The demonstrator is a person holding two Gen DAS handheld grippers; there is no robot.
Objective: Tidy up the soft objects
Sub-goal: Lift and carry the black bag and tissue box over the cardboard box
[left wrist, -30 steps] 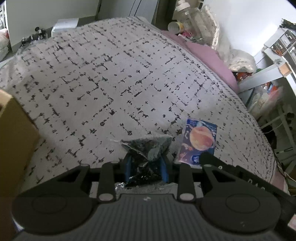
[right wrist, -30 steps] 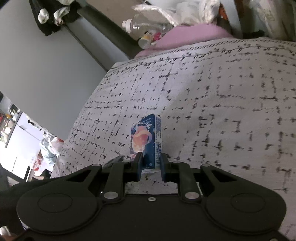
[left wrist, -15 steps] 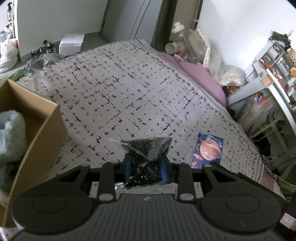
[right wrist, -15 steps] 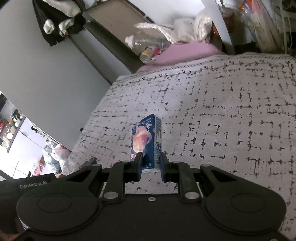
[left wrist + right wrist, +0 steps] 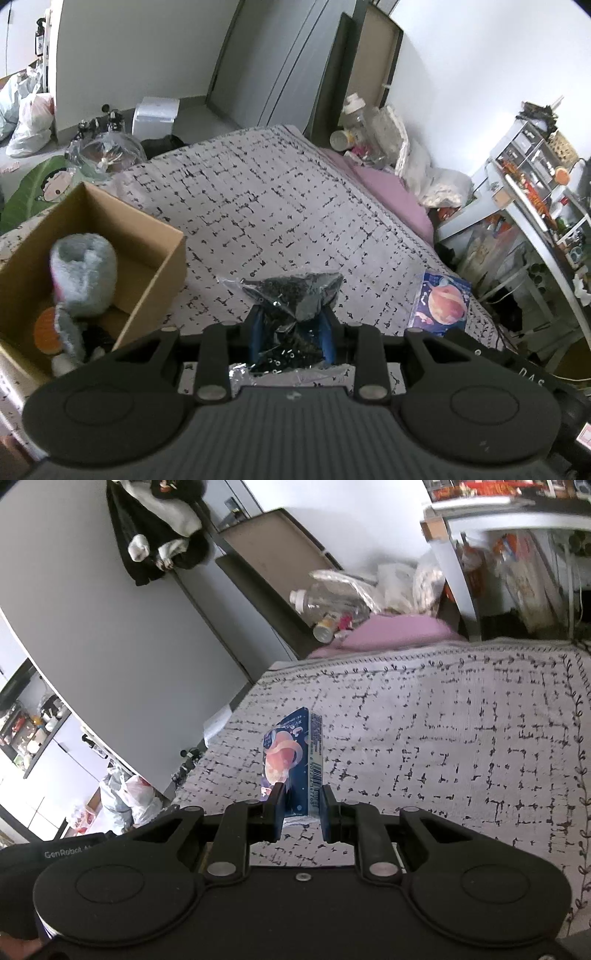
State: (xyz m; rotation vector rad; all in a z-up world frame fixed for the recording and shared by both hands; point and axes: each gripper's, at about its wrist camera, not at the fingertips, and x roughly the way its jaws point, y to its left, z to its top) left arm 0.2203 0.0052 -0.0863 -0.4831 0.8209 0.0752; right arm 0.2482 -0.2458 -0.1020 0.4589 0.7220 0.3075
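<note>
Clear bag of small dark pieces (image 5: 295, 306) — clamped between the blue pads of the left hand-held gripper (image 5: 291, 332), carried clear above the bed (image 5: 266, 206). The bag's loose top is bunched ahead of the fingertips; its lower part hangs back under the jaws. Contents cannot be made out for certain; dark beads or small hardware, possibly.

Blue packet printed with an orange planet (image 5: 295, 760) — pinched at its near end by the right hand-held gripper (image 5: 300, 812), jaws closed on its thin sides. The packet stands on edge, long axis running straight out along the fingers, printed face turned left. In the left wrist view the same packet (image 5: 443, 302) shows low on the right, above the bedspread's edge.

Cardboard box (image 5: 151, 269) — open-topped, on the bed to the left of the left hand-held gripper and just below its level. A grey plush toy (image 5: 83, 273) and something orange are already inside.

Deciding relation: the box lies left of and below the bag, so the left hand is judged the nearer and likely first to release; the right hand's packet must cross over the bed to reach it. The far rim stands highest and would need clearing.
</note>
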